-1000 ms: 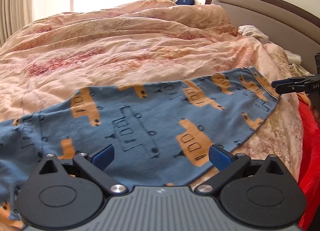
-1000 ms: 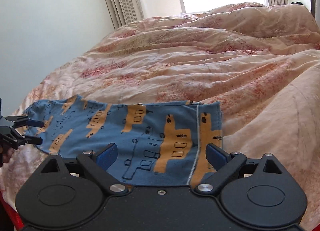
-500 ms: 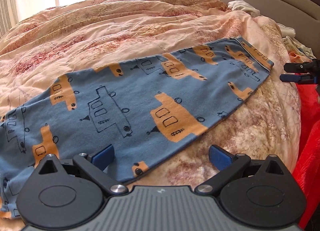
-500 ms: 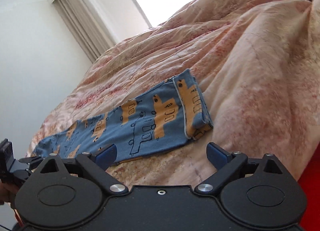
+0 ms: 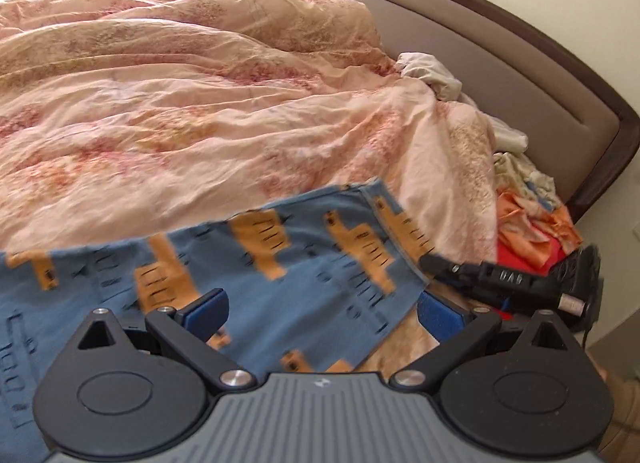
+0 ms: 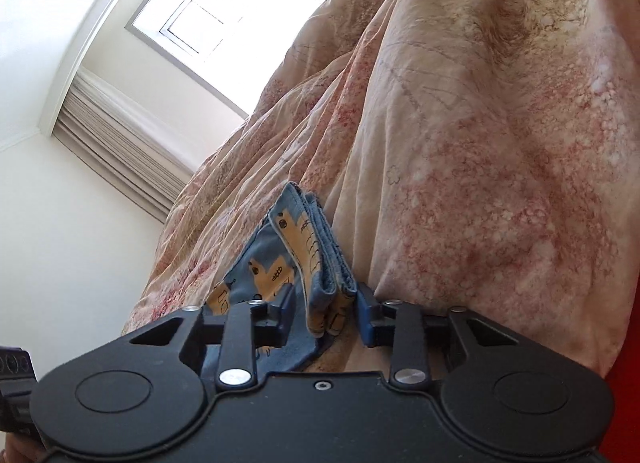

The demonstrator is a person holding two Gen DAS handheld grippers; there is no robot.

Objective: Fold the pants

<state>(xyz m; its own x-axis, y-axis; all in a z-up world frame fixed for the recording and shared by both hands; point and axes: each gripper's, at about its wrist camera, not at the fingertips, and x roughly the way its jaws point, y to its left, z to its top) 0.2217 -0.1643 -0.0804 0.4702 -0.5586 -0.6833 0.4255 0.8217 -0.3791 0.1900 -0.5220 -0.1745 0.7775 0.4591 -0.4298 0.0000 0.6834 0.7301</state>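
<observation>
Left wrist view: pants (image 5: 280, 271) lying flat across the near edge of the duvet (image 5: 200, 103), waistband end off to the right, blurry from motion. Left gripper (image 5: 324, 311) spread wide, hovering over the fabric, pinching nothing. Right gripper (image 5: 472, 275) visible here from the side, nosed right up against the waistband corner. Headboard (image 5: 500, 75) and a laundry pile (image 5: 528, 207) behind, well clear of the work.

Right wrist view: tilted hard, window (image 6: 224, 23) up top, duvet (image 6: 480, 143) filling the right. Right gripper (image 6: 324, 315) closing on the stacked waistband hem of the pants (image 6: 304, 263), all the layers bunched between the pads (image 6: 286, 303). Looks like the pads are about touching but not yet biting firmly, can't quite tell.

Probably the grab-the-end step before folding the pants in half lengthwise. To do it well:
- get every layer of the hem in the pinch, not just the top one, otherwise the bottom layer slides out on the lift
- keep the duvet out of the bite, easy to snag since it's soft and right underneath
- bring the left one down on the matching corner before lifting, so both corners travel together
- lift low and even, then lay over the leg end
</observation>
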